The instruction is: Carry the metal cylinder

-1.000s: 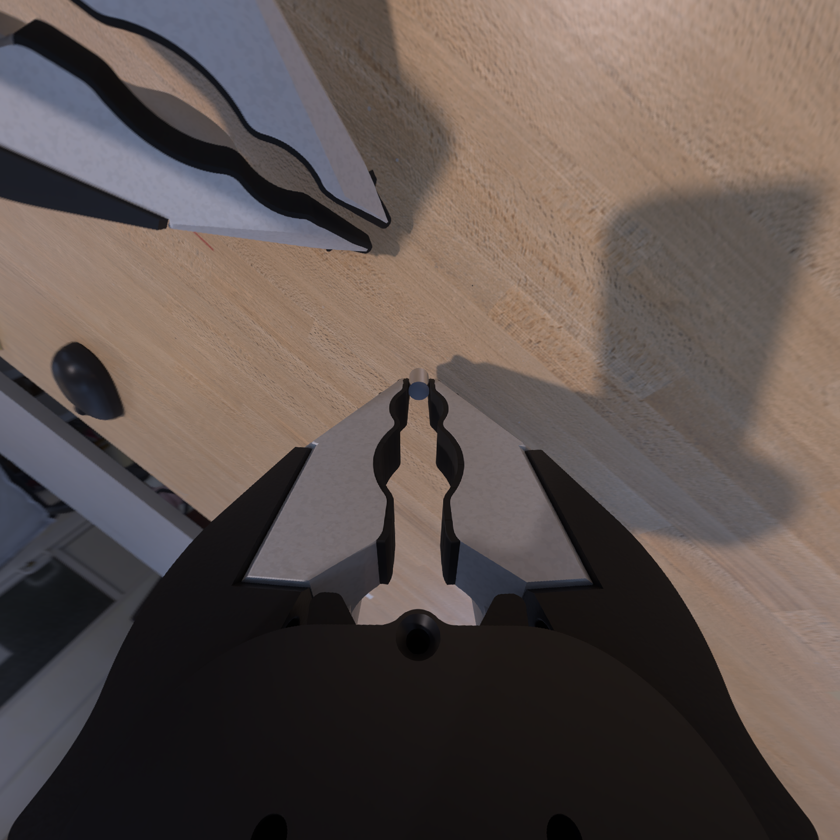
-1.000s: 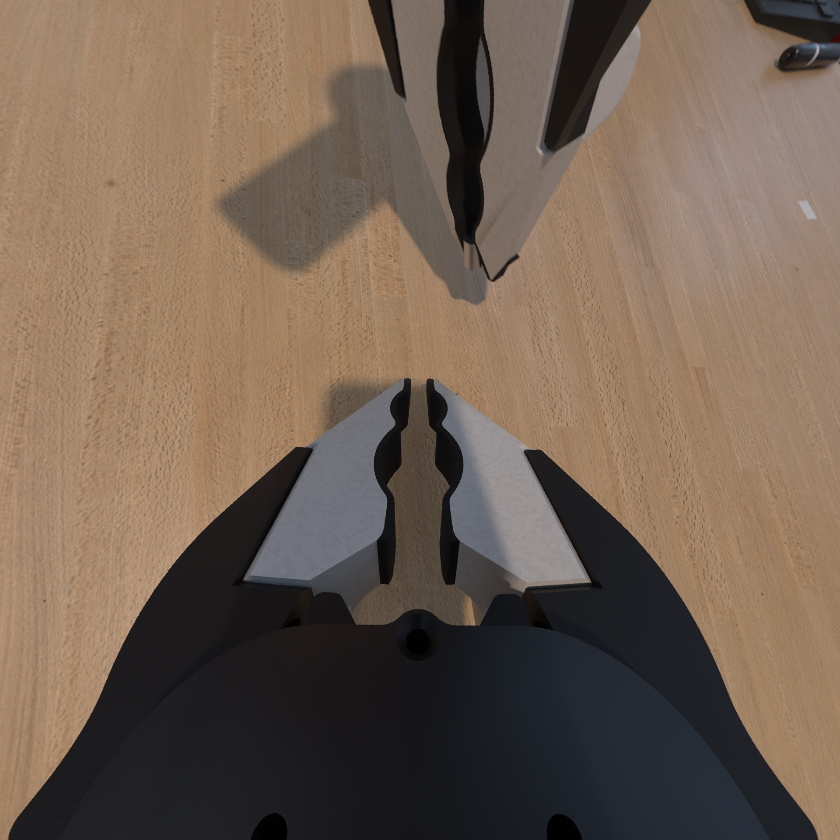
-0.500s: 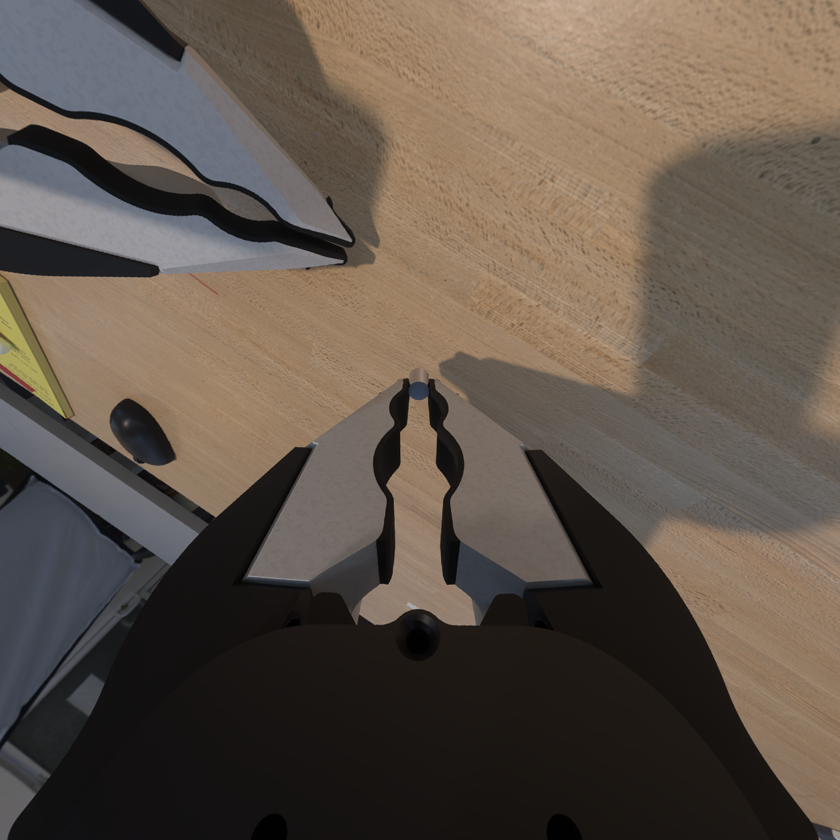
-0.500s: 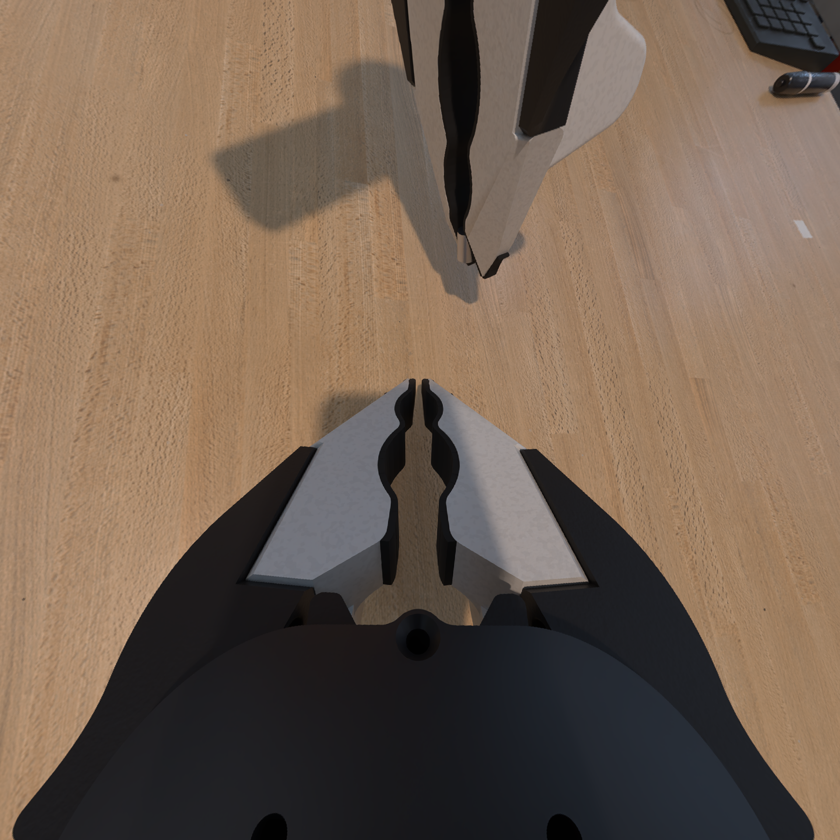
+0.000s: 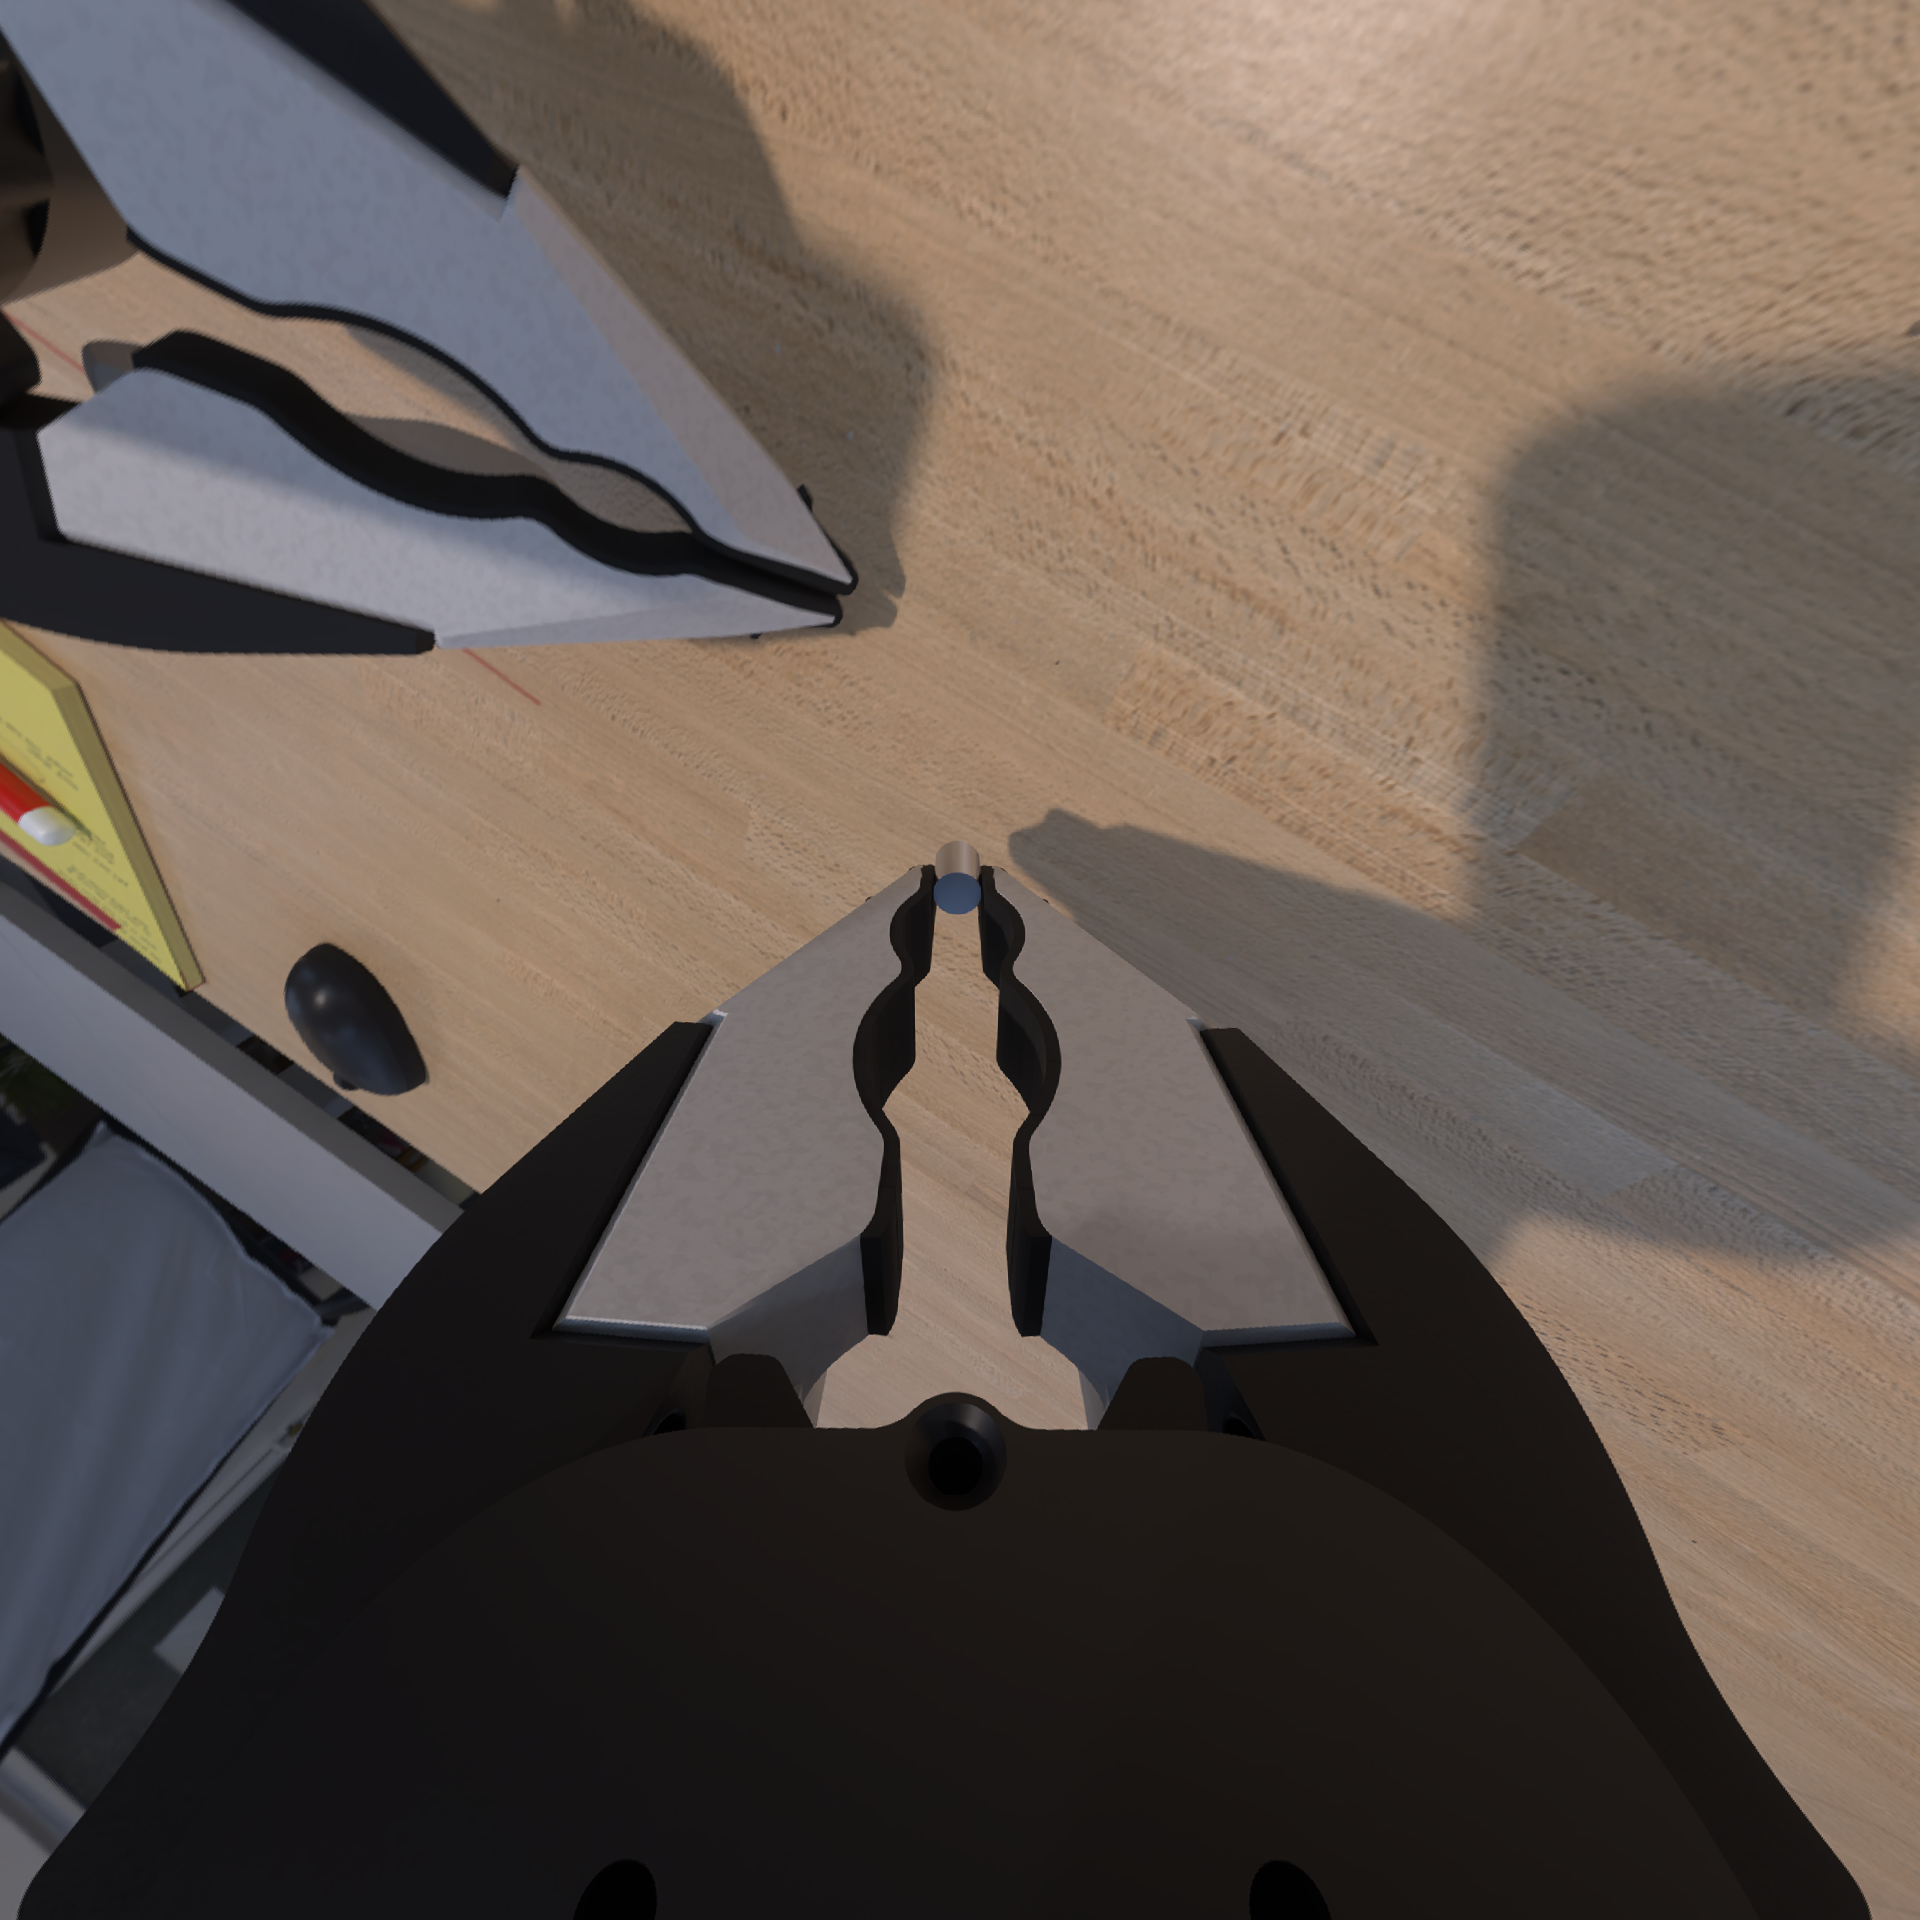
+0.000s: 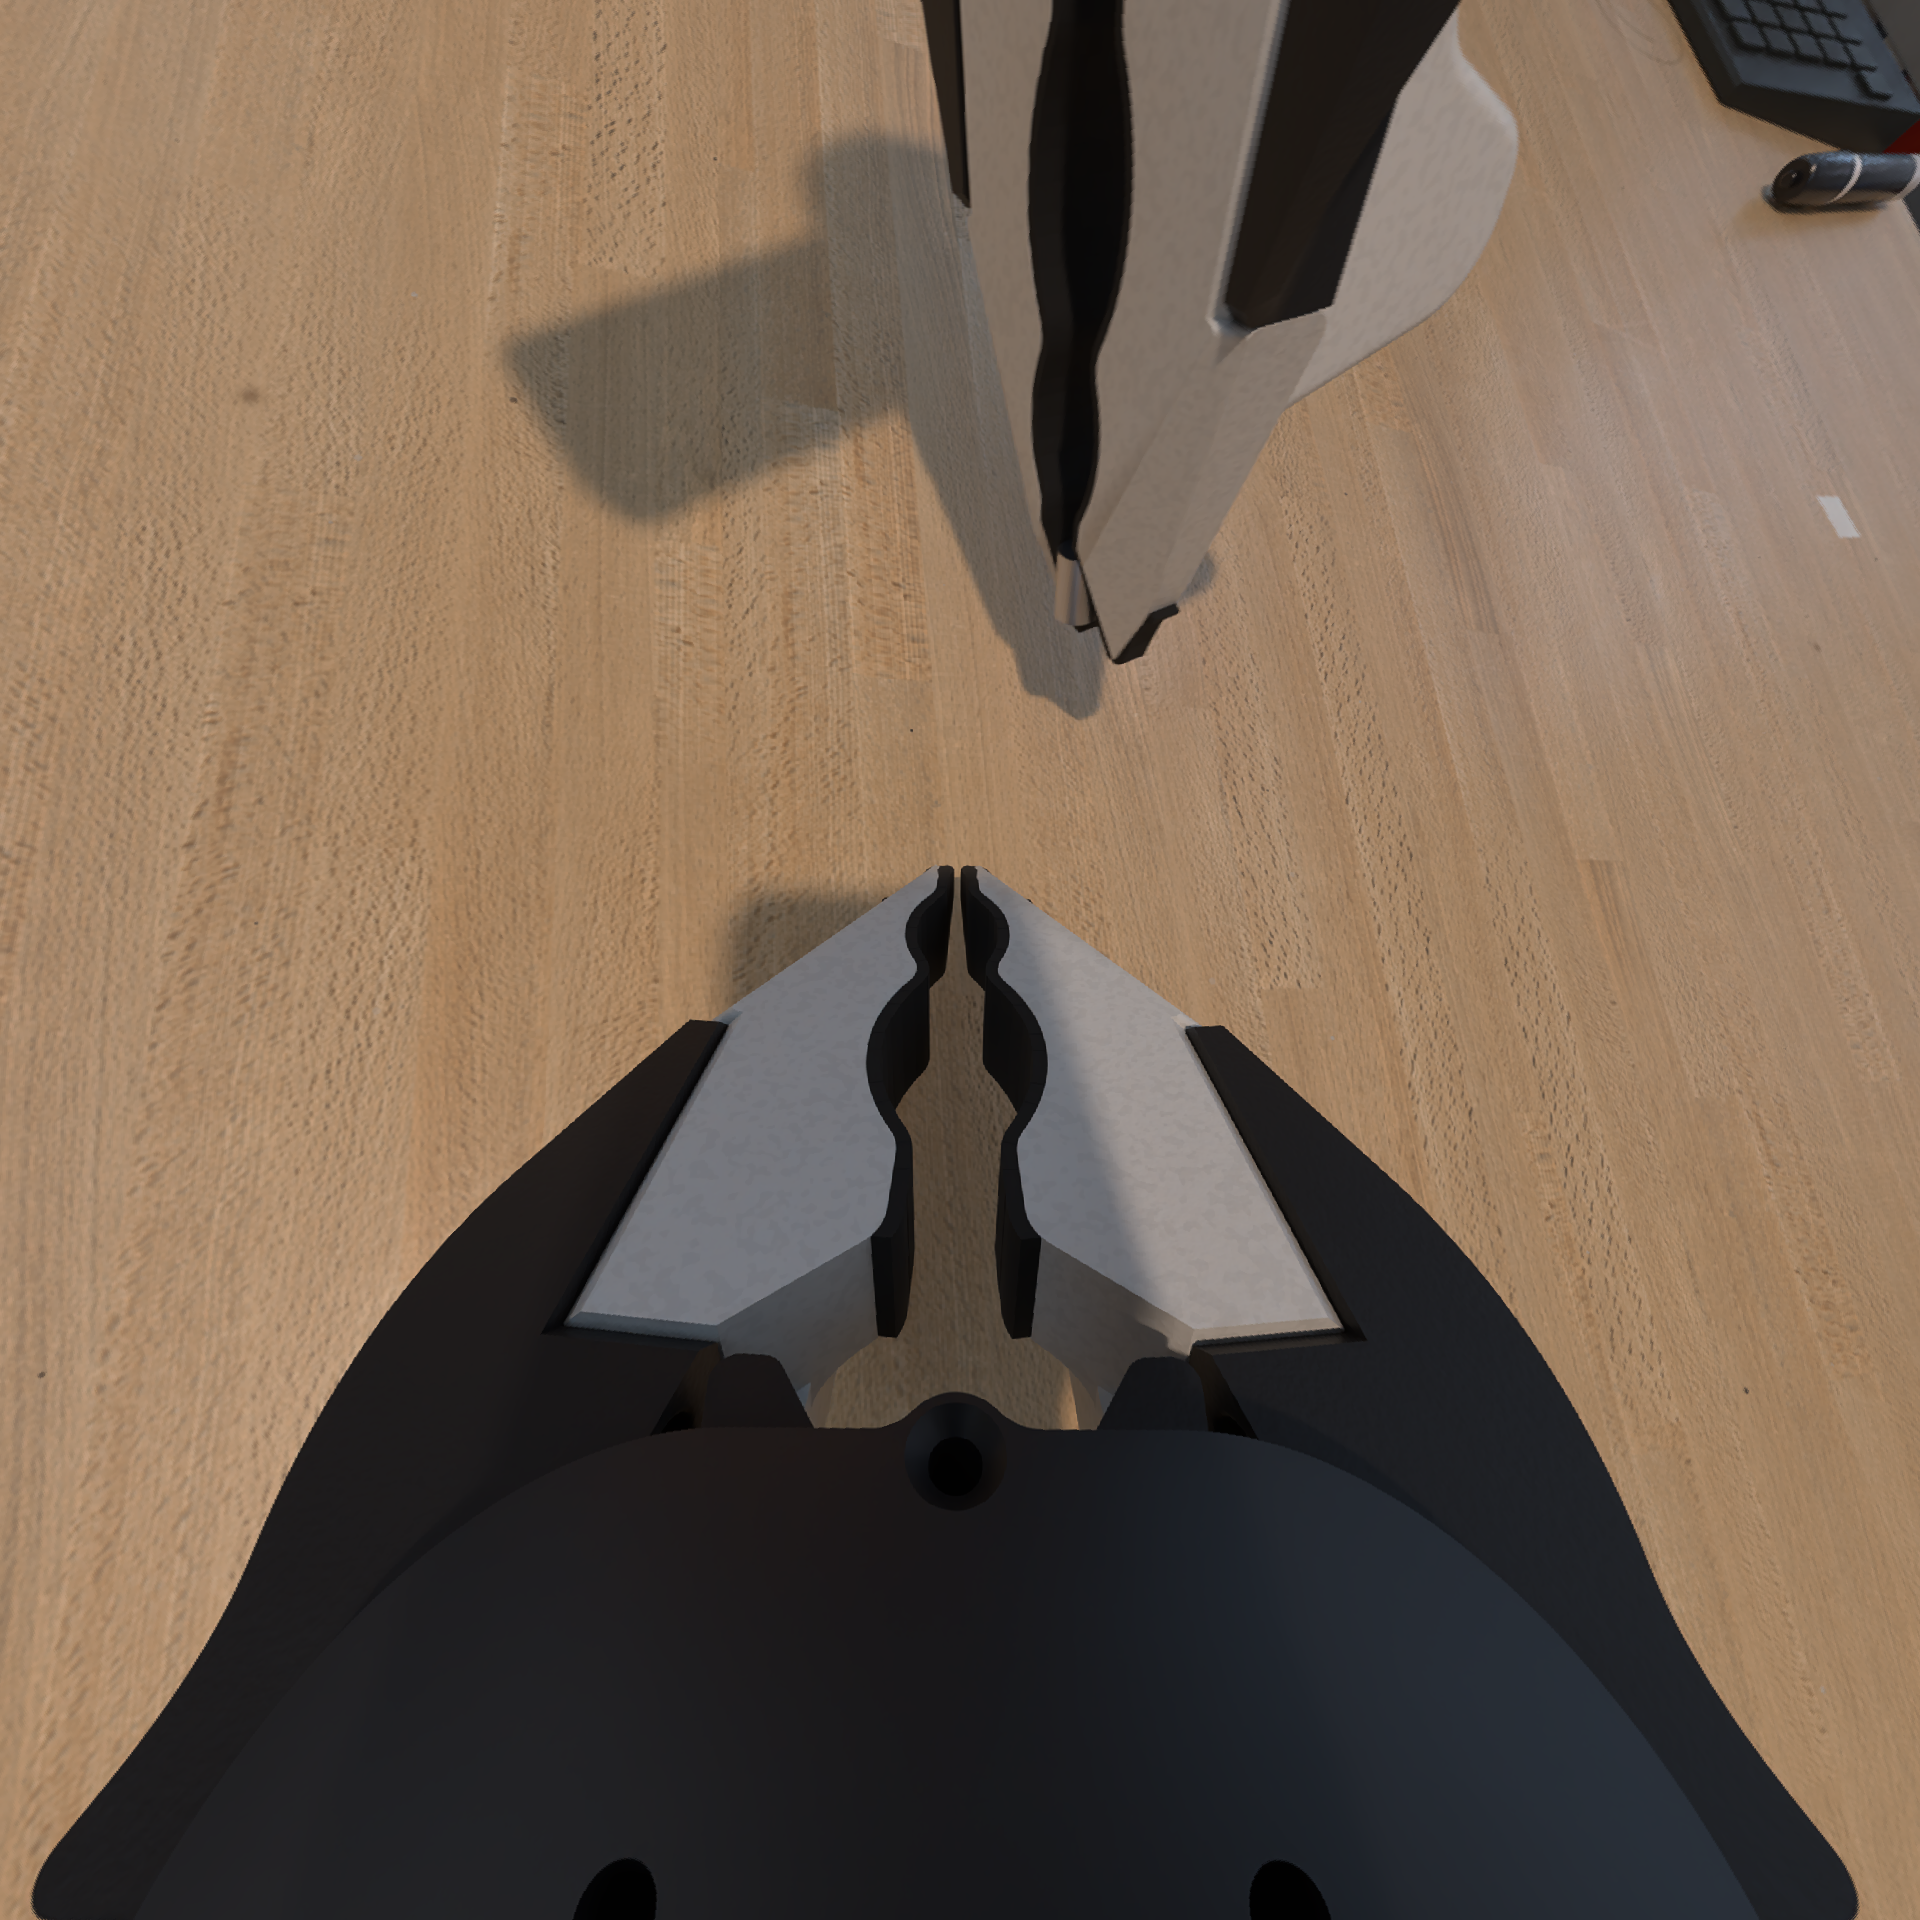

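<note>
The small metal cylinder, smooth and grey with a flat round end face, sits at the very tips of the left hand-held gripper. The two pale grey fingers with their wavy black inner edges pinch it from both sides, and it points forward along them, above the table. In the right wrist view the same cylinder shows as a short shiny piece at the tip of the left hand-held gripper, which hangs with its tips down, just above its own shadow on the wood.

The right hand-held gripper holds nothing. Its fingers are pressed nearly together, with only a thin slit between the tips. In the left wrist view it lies to the upper left, well apart from the cylinder.

The table is light wood with fine grain and long plank lines. Around both hand-held grippers it is bare, so there is wide room on every side. The table edge runs at the lower left of the left wrist view. Near this edge lie a black rounded computer mouse and a flat yellow box with red marks. Far off, in the upper right corner of the right wrist view, lie a black keyboard and a dark mouse.
</note>
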### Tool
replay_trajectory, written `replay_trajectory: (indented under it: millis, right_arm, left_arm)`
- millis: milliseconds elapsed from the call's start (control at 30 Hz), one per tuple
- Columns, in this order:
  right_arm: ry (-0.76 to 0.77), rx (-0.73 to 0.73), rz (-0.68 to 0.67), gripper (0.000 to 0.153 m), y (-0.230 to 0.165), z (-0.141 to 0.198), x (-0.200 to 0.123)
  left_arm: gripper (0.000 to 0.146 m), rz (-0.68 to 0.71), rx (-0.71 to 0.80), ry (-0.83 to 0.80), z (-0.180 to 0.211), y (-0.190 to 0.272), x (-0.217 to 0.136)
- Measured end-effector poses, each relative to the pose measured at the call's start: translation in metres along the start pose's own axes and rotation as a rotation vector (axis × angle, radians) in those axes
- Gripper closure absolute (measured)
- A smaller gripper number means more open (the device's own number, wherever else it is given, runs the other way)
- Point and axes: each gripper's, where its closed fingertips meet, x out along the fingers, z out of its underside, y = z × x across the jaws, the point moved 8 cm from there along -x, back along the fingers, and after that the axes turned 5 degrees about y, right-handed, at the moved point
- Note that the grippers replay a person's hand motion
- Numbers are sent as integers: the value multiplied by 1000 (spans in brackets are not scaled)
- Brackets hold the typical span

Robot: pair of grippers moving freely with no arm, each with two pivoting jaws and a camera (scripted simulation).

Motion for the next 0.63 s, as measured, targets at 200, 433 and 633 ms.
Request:
replay_trajectory:
  millis: [200, 433, 633]
  right_arm:
    - [0, -3, 5, 152, 0, 0, 0]
    - [1, -6, 5, 152, 0, 0, 0]
    - [5, -9, 5, 152, 0, 0, 0]
  left_arm:
    - [139, 31, 24, 10, -3, 5, 5]
    - [139, 47, 33, 8, -3, 4, 8]
    - [139, 52, 40, -1, -2, 5, 12]
